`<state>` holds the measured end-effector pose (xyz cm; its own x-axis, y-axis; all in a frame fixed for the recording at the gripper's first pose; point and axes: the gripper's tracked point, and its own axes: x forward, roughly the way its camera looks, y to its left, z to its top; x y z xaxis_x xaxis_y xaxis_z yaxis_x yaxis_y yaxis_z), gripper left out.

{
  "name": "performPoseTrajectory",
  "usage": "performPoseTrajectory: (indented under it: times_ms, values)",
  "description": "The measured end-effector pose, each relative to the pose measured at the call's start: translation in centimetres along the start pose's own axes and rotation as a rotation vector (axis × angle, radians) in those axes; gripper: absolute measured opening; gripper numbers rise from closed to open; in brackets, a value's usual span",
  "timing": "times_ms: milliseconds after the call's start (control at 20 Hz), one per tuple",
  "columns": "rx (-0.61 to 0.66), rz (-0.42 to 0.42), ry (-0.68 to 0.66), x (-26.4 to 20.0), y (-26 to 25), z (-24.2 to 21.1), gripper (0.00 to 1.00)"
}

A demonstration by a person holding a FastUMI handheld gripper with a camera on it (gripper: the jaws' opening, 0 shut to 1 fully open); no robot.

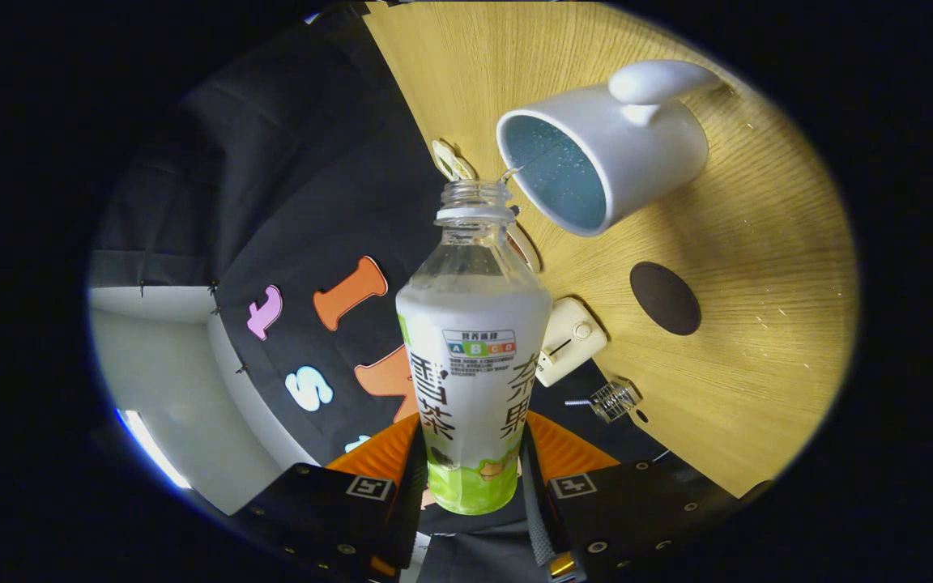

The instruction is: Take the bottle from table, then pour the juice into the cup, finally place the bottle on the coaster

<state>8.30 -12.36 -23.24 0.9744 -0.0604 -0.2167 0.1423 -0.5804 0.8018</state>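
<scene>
Claw (473, 474) rolled sideways, both fingers (402, 478) clamped on bottle (473, 356)

We note a light wood-grain table (758, 267), brightly lit. A black cloth wall (288, 186) hangs at its far edge, folds visible. Beside the cloth, a pale plain wall (167, 364) with a bright light strip (155, 449).

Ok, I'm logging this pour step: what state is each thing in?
bottle: uncapped, tipped toward the cup, thin stream leaving its mouth
cup: taking the stream, inside wet
coaster: bare on the table
gripper: shut on the bottle's lower end
</scene>
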Motion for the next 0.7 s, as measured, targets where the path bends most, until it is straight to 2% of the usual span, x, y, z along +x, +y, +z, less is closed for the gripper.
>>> performPoseTrajectory:
  times_ms: [150, 350, 700]
  values:
    - [-0.004, 0.014, 0.011, 0.0, -0.2, 0.1, 0.56]
    - [-0.118, -0.066, 0.012, 0.0, -3.5, 1.1, 0.56]
    - [-0.558, -0.208, 0.048, -0.6, -8.7, 1.6, 0.56]
